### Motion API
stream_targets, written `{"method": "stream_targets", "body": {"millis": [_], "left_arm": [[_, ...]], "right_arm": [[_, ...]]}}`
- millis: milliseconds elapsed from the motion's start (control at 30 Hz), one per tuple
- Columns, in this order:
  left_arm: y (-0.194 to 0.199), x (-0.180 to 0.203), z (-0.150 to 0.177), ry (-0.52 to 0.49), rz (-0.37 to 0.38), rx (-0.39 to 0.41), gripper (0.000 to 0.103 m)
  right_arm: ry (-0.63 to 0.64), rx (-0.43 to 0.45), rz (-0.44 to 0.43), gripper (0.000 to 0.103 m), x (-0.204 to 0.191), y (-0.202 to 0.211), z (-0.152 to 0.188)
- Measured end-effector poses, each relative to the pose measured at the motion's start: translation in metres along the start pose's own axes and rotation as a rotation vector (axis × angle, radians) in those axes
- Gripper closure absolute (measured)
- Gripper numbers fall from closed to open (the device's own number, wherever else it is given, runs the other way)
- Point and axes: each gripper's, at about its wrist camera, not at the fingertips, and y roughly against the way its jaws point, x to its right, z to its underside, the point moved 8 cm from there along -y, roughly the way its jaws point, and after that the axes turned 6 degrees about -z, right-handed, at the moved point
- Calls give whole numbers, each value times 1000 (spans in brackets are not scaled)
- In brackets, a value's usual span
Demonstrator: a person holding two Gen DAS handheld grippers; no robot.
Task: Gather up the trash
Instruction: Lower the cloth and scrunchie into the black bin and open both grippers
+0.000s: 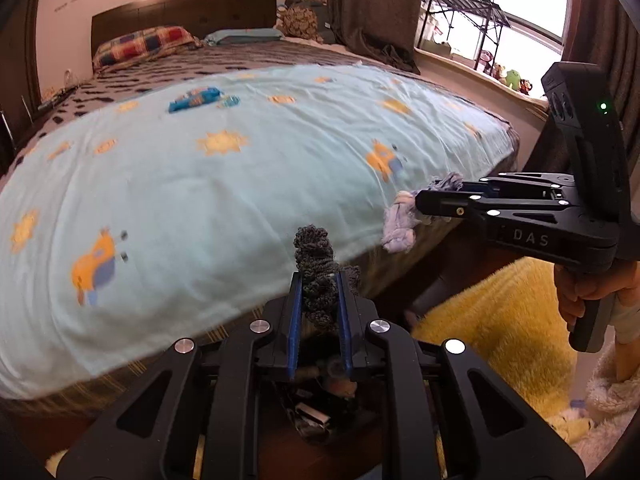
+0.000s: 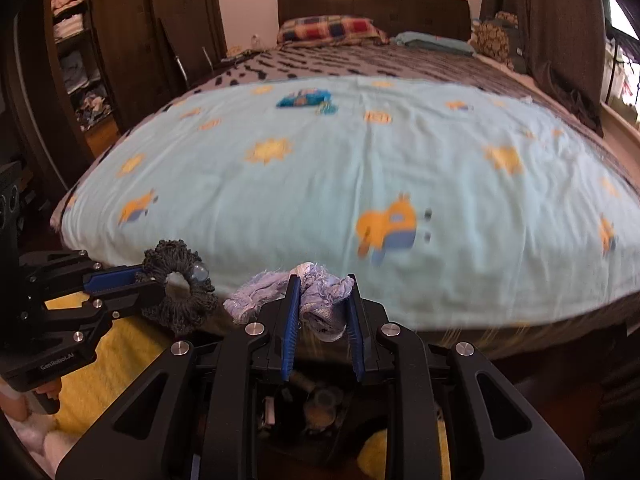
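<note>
My left gripper (image 1: 318, 276) is shut on a dark grey knitted scrunchie (image 1: 316, 268), held off the foot of the bed; it also shows in the right wrist view (image 2: 180, 292). My right gripper (image 2: 323, 280) is shut on a crumpled pale blue-lilac rag (image 2: 316, 300), which also shows in the left wrist view (image 1: 400, 224) at the right gripper's (image 1: 420, 204) tips. A blue snack wrapper (image 1: 194, 100) lies far up the light blue bedspread (image 1: 240, 184), seen in the right wrist view too (image 2: 302, 99). Below both grippers a dark bin (image 2: 316, 412) holds some scraps.
The bed carries a checked pillow (image 2: 328, 30) and a teal pillow (image 2: 432, 44) by the headboard. A yellow fluffy rug (image 1: 496, 320) lies beside the bed. Brown curtains (image 1: 372, 4) and a metal rack (image 1: 464, 24) stand by the window; shelves with clothes (image 2: 76, 48) stand left.
</note>
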Motion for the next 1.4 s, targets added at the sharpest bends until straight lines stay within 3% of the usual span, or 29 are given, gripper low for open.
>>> {"method": "stream_targets", "body": {"millis": [400, 667, 833, 1333, 1400], "left_arm": [[-37, 11, 77, 15, 12, -156, 88], [-88, 0, 116, 65, 4, -254, 88], [-112, 7, 142, 47, 22, -328, 88], [-132, 16, 150, 48, 30, -376, 85], [-132, 12, 149, 52, 27, -376, 84]], "right_arm": [[-88, -144, 1, 80, 2, -39, 86], [-176, -215, 12, 80, 12, -82, 119], [-223, -263, 40, 80, 20, -108, 137], [-284, -306, 6, 76, 24, -137, 147], [-295, -302, 5, 67, 28, -135, 140]]}}
